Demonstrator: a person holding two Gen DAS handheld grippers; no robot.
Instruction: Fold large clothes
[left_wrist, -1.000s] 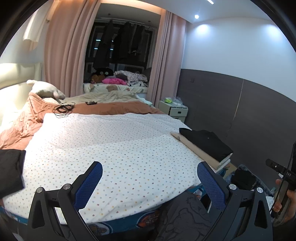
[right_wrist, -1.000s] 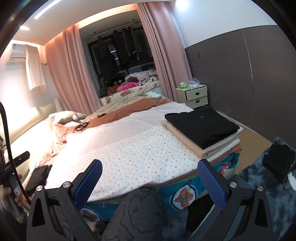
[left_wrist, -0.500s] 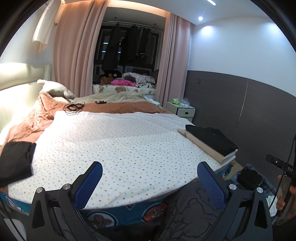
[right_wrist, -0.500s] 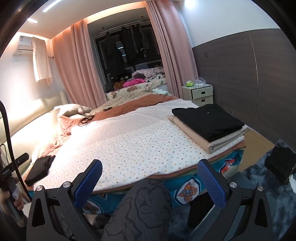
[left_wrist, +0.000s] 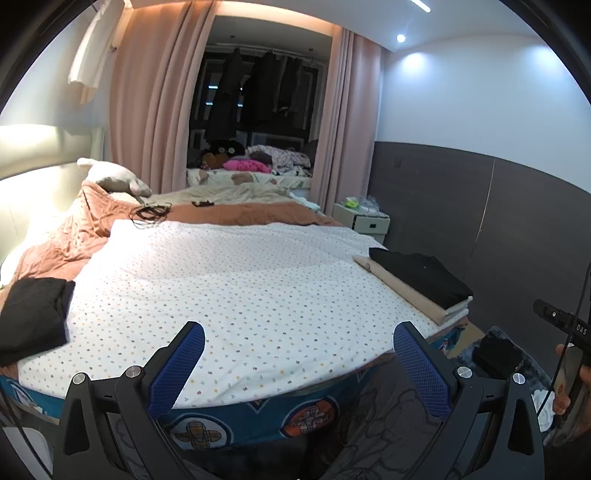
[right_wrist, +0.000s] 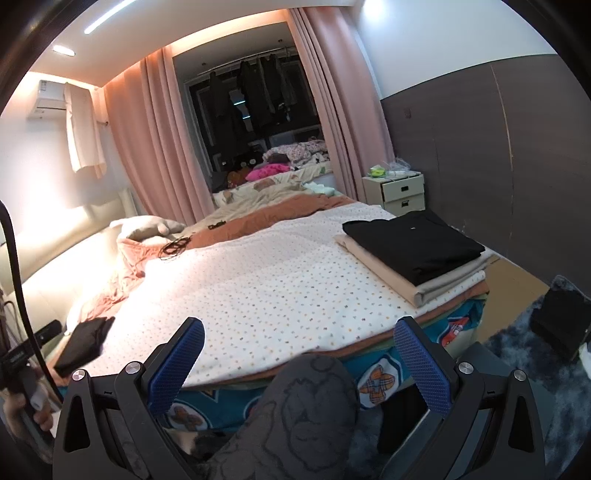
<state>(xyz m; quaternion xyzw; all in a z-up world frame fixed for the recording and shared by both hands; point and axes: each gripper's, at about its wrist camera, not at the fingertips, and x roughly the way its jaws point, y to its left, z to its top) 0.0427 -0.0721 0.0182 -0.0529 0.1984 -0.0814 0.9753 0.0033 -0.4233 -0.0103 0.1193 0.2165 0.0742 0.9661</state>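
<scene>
A folded black garment (left_wrist: 421, 275) is lying flat on top of a folded beige cloth (left_wrist: 402, 291), and the two are forming a neat stack at the right edge of the bed, near its foot corner. In the right wrist view the same black garment (right_wrist: 413, 240) is covering most of the beige cloth (right_wrist: 402, 275), which is sticking out beneath it on the near side. A second, crumpled black garment (left_wrist: 33, 314) is sitting at the left edge of the bed, well apart from the stack, and is showing small and dark in the right wrist view (right_wrist: 83, 343).

Both are resting on a white quilt dotted with small coloured marks (left_wrist: 240, 291), which is covering the middle of the bed. A rumpled rust-orange blanket (left_wrist: 85, 232) is bunching up beyond it toward the cream padded headboard (left_wrist: 33, 166), with a tangle of black cable (left_wrist: 149, 212) lying on it.

The left hand-held gripper (left_wrist: 298, 363) is hovering over the near edge of the quilt with its blue-padded fingers spread wide, grasping nothing. The right hand-held gripper (right_wrist: 298, 360) is likewise spread wide and holding nothing, hanging above the foot of the bed and a grey patterned knee (right_wrist: 306, 410).

A small white bedside cabinet (right_wrist: 397, 192) is standing against the dark wall panel, and pink curtains (left_wrist: 151, 122) are framing the far window.
</scene>
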